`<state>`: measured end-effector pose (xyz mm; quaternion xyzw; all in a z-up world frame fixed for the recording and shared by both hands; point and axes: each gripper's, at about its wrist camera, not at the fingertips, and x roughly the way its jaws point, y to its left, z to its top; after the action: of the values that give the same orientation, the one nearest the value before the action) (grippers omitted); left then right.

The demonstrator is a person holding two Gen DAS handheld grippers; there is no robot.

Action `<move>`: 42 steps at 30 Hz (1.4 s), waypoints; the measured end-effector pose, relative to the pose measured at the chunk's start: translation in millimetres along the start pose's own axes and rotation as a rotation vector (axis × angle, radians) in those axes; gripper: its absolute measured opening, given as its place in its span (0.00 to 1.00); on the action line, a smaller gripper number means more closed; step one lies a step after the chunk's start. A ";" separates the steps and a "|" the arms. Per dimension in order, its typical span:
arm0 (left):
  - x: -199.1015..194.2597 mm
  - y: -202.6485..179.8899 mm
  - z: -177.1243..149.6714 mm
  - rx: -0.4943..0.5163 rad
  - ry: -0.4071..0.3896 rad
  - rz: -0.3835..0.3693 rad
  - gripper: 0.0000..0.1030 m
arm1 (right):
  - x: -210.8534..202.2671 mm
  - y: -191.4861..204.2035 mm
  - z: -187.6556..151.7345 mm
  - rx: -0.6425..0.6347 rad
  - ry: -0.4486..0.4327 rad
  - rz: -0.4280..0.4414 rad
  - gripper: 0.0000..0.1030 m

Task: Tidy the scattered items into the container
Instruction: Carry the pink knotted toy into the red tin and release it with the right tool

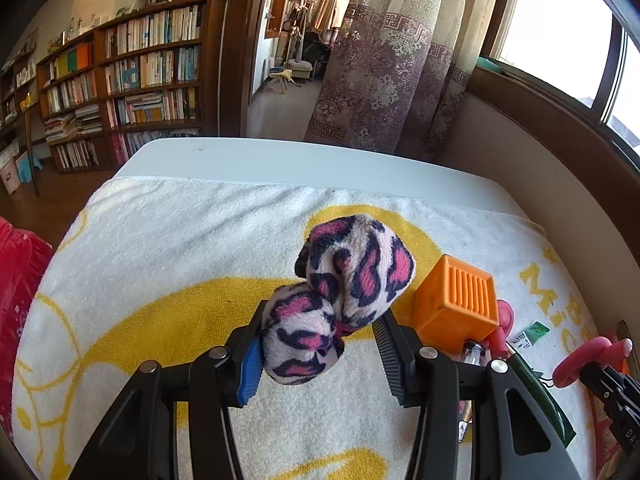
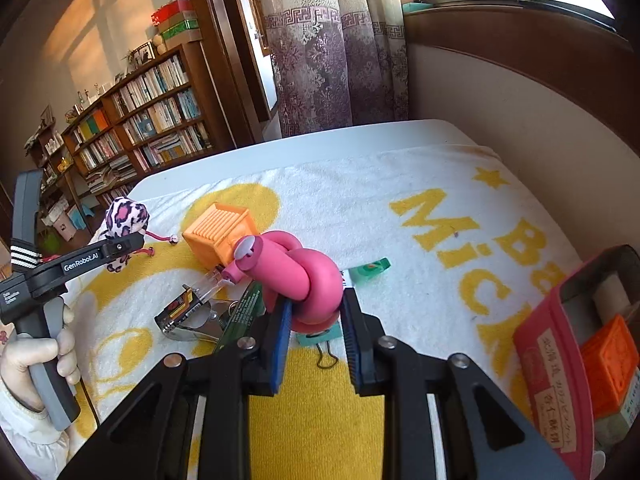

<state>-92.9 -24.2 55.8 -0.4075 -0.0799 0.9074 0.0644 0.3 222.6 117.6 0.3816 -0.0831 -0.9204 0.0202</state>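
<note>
"GenRobot.AI" printed on left tool (image 2: 120, 258), plush leopard-print toy (image 1: 340, 300) clamped; knotted pink rubber toy (image 2: 304, 280) pinched by right tool (image 2: 316, 332); terry towel (image 2: 400, 184) lettered yellow.

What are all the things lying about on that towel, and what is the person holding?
Leopard plush toy: one, pink, white and black, held in the left hand-held gripper.
Knotted toy: one, pink, between the pads of the right hand-held gripper.
Cube: one, orange, mid-towel, beside the knotted toy.
Metal clip: one, silver, before the cube.
Green packet: one, right of the knotted toy.
Container: one, red-pink, far right, with an orange block inside.
Towel: one, white and yellow, covering the table.
Left hand-held gripper: black.
Right hand-held gripper: black.
Hand: one, on the left handle.
</note>
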 end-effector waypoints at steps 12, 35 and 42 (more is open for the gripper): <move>-20.0 -38.3 -8.1 0.087 -0.015 -0.069 0.50 | -98.1 -64.5 -33.5 0.134 -0.121 -0.110 0.26; -91.5 -144.1 -43.5 0.207 -0.045 -0.263 0.50 | -185.7 -180.4 -106.7 0.287 -0.119 -0.389 0.26; -110.5 -187.3 -58.6 0.279 -0.050 -0.323 0.50 | -177.5 -197.6 -109.1 0.279 -0.056 -0.386 0.26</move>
<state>33.6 144.6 134.9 -0.3537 -0.0194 0.8974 0.2629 208.2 420.2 132.6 0.3637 -0.1356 -0.8971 -0.2111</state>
